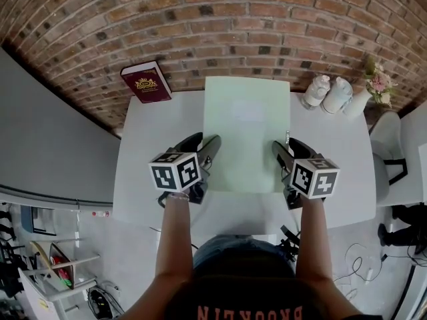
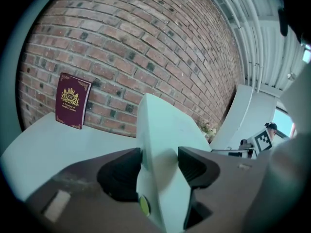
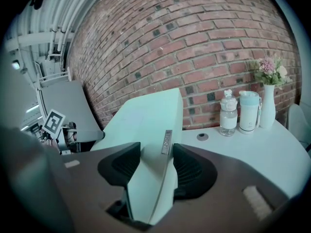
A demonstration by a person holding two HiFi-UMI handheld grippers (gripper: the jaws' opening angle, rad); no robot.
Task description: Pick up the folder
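A pale green flat folder (image 1: 247, 132) is held up over the white surface (image 1: 150, 155), gripped at both sides. The left hand-held gripper (image 1: 208, 151) pinches the folder's left edge. The right hand-held gripper (image 1: 281, 153) pinches its right edge beside a small grey strip (image 3: 166, 142). Left of the folder, a maroon book with a gold crest (image 1: 146, 82) leans on the brick wall (image 1: 253, 25).

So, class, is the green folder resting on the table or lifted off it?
Lifted: left gripper and right gripper clamp the folder; its far edge overlaps the brick wall.
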